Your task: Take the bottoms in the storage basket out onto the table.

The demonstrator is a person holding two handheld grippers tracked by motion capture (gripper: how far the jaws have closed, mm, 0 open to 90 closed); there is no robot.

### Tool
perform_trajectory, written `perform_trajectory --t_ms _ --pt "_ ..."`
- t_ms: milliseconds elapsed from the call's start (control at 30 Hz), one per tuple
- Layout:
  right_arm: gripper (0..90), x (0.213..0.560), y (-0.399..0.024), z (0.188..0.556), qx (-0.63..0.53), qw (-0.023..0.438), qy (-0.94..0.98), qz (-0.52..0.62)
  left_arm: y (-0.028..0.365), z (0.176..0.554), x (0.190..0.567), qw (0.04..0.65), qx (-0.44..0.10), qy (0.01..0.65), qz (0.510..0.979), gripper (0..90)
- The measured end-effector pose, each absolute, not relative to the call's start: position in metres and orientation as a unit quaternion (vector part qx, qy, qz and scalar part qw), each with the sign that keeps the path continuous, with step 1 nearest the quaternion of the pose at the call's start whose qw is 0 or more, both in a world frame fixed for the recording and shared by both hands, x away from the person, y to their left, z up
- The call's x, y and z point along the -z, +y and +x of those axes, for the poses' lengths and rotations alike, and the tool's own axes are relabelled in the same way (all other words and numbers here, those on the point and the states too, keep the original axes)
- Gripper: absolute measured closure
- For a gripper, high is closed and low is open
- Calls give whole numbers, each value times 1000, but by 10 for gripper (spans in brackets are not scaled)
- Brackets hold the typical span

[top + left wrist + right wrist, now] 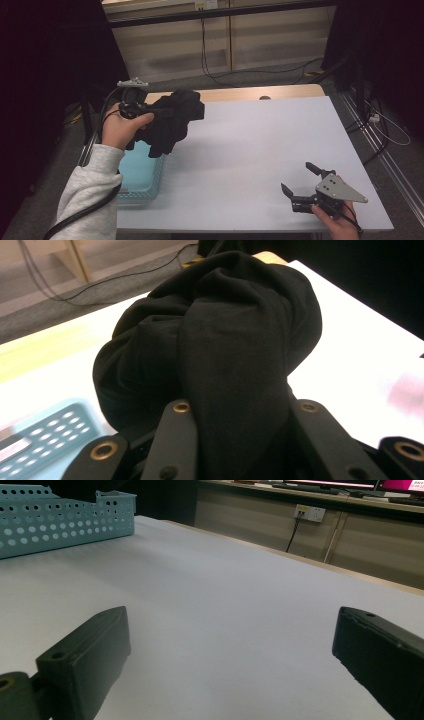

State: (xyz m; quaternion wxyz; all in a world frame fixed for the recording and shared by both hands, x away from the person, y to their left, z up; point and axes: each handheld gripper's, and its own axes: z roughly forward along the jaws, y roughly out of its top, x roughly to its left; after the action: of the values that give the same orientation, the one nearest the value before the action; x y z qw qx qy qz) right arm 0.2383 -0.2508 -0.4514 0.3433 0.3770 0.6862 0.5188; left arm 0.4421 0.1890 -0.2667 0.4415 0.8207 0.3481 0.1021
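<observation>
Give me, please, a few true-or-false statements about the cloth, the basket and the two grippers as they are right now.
1. The left gripper holds a bunched black cloth off the table. True.
2. The cloth lies flat inside the basket. False: it hangs bunched above the light blue basket.
3. The right gripper is clamped on a cloth. False: its jaws stand open, nothing between them.
4. The basket sits at the left edge of the white table. True.
</observation>
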Motion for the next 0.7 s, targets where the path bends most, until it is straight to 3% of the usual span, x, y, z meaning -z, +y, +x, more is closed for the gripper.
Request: perform_trajectory --t_ms 700 --pt "12 452 -251 239 -519 341 687 377 119 417 329 445 -63 286 846 748"
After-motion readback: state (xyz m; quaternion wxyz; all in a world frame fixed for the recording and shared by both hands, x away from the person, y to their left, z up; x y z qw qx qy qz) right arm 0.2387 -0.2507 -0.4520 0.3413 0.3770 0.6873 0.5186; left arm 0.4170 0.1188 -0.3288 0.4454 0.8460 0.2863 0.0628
